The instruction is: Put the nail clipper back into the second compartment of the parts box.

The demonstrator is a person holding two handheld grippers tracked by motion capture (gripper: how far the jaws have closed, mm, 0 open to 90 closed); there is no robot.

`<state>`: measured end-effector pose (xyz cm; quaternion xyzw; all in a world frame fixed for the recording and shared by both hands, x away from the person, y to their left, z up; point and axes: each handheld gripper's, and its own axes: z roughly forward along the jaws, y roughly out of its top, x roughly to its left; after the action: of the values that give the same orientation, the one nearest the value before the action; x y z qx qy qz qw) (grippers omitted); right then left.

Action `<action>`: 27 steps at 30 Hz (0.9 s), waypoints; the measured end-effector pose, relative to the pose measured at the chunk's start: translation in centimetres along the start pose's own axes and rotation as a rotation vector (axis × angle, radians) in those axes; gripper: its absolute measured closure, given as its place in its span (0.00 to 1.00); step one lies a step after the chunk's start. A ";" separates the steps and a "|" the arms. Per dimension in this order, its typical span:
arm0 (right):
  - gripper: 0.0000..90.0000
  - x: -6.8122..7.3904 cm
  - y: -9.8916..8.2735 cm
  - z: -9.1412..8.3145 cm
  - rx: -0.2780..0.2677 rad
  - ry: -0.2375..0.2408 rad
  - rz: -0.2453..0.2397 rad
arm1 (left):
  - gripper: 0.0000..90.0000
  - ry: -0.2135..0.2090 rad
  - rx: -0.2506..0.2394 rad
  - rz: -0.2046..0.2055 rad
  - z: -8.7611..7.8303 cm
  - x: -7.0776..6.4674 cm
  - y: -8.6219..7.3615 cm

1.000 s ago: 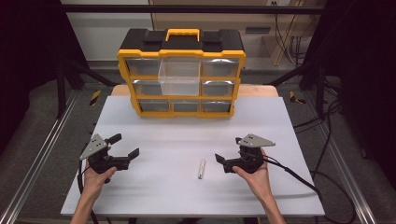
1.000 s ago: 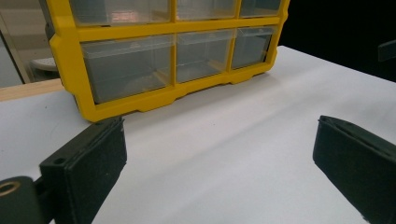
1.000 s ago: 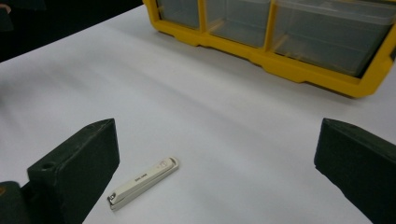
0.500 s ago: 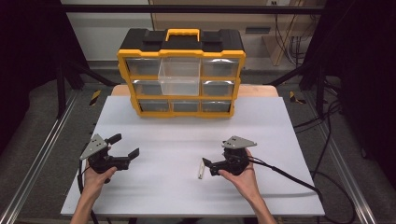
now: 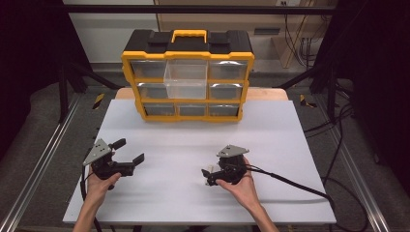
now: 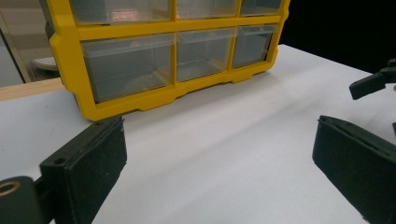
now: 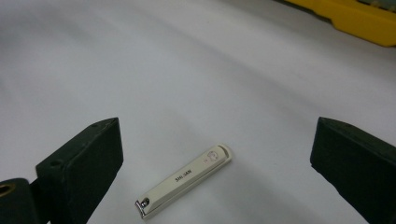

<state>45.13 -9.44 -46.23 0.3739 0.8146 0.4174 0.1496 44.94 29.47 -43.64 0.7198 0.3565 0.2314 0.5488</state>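
Note:
A small cream nail clipper [image 7: 187, 181] lies flat on the white table [image 5: 193, 145]. My right gripper [image 7: 219, 163] is open, low over the table, with one jaw on each side of the clipper and neither touching it. In the high view the right gripper [image 5: 208, 175] sits right of the table's middle and covers most of the clipper [image 5: 207, 169]. My left gripper [image 5: 129, 151] is open and holds nothing near the front left, pointing toward the organizer [image 6: 154, 98].
A yellow and black drawer organizer [image 5: 232, 41] stands at the table's back edge, with its clear upper middle drawer [image 5: 186, 79] pulled out. The right gripper's cable [image 5: 290, 181] trails off to the right. One right gripper jaw tip [image 6: 373, 81] appears in the left gripper view.
My right gripper has moved left across the table to the nail clipper and now straddles it. The left gripper has stayed in place.

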 end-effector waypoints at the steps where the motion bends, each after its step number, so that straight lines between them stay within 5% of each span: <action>1: 0.04 0.1 -0.1 0.2 0.009 0.000 -0.004 | 0.03 0.001 0.000 0.000 0.0 0.0 0.0; 16: 0.25 0.6 -1.3 2.0 0.114 0.007 -0.027 | 0.04 0.003 0.001 0.000 -0.1 0.1 0.0; 27: 0.37 0.9 -1.6 2.5 0.132 0.030 -0.037 | 0.04 0.005 -0.001 0.000 -0.1 0.1 0.0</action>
<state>45.10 -7.95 -48.95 0.3616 0.8493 0.3655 0.1198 44.92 29.58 -43.59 0.7190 0.3580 0.2333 0.5481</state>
